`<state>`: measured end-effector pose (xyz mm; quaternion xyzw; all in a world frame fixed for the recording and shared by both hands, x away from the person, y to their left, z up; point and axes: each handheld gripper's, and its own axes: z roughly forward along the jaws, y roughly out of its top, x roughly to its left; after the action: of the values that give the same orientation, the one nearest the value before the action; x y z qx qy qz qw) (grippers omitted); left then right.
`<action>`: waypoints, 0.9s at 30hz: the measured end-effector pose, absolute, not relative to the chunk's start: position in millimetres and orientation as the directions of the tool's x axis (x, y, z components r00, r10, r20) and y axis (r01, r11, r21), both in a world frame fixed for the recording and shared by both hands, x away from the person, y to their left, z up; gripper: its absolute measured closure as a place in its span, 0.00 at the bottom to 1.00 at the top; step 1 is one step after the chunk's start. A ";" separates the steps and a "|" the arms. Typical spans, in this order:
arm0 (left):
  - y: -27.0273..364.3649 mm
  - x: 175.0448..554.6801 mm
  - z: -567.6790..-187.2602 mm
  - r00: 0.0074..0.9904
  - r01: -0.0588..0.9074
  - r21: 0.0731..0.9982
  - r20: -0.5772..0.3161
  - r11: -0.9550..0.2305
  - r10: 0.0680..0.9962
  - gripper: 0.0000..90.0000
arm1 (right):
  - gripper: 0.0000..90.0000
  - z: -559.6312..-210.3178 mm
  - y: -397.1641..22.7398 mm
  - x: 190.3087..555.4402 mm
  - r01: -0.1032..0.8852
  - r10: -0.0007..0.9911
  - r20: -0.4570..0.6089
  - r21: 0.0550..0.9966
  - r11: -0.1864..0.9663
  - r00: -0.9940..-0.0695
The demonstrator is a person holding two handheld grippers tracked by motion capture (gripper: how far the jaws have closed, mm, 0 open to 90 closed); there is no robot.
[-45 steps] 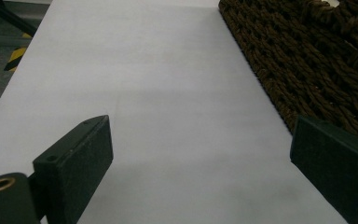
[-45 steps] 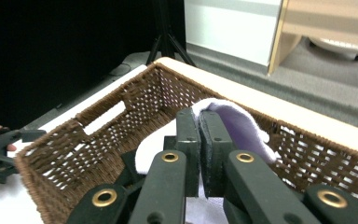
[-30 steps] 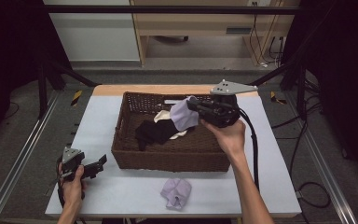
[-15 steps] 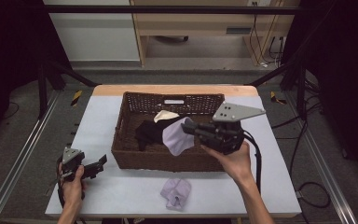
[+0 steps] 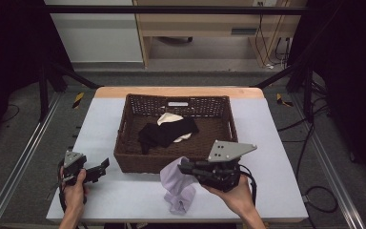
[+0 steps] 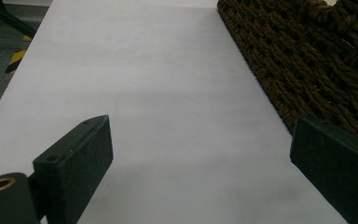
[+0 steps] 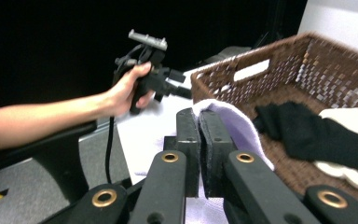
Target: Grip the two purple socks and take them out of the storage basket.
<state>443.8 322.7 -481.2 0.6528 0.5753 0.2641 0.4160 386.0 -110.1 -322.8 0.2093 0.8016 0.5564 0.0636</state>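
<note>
Right gripper [image 5: 183,167] clamped on lilac sock [image 5: 174,179], hanging over table [image 5: 276,143] in front of basket [image 5: 124,160], above its mate [image 5: 181,202], probably for pairing. Left gripper [image 5: 106,163] apart, idle, near table's edge.

We see light purple sock [image 5: 171,177] pinched at one end, hanging limp over table's front part, just in front of brown basket [image 5: 124,143]. Second purple sock [image 5: 180,202] lies crumpled under it on table. We can't tell if they touch.
</note>
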 end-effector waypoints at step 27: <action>322.8 443.8 -481.2 0.199 0.532 0.846 -0.135 0.009 0.971 0.06 | 0.66 -441.7 -100.1 394.6 0.392 0.558 0.107 0.818 0.421 -0.823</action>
<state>443.8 322.8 -481.2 0.6530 0.5754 0.2632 0.4162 394.6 -100.1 -441.7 0.2837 0.8379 0.4575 0.0908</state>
